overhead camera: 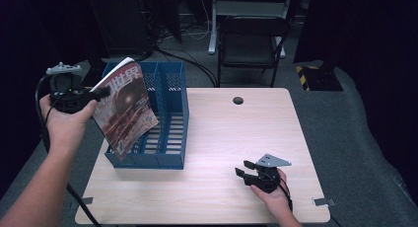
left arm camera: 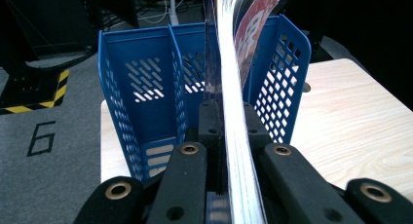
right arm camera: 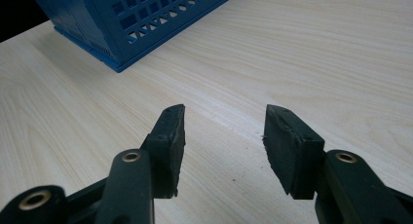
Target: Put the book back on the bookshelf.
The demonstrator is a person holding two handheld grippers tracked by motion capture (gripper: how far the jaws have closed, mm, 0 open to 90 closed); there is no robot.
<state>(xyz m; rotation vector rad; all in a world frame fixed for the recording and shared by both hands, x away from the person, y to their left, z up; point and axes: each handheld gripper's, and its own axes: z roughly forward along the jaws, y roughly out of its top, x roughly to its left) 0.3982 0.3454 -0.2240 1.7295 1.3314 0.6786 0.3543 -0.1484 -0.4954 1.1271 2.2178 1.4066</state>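
The magazine (overhead camera: pixel 125 108) is held clamped by its edge in the closed left gripper (overhead camera: pixel 101 93), tilted over the left compartment of the blue file rack (overhead camera: pixel 170 113), at about 9 o'clock on the table (overhead camera: pixel 236 138). It is judged light, thin and floppy with a glossy, slippery cover, so a firm hold near the spine is advised. The right gripper (right arm camera: pixel 224 136) is rested at about 5 o'clock, jaws parted with nothing between them.

Rust-red magazine (overhead camera: pixel 127 108), blue perforated rack (overhead camera: pixel 167 118)
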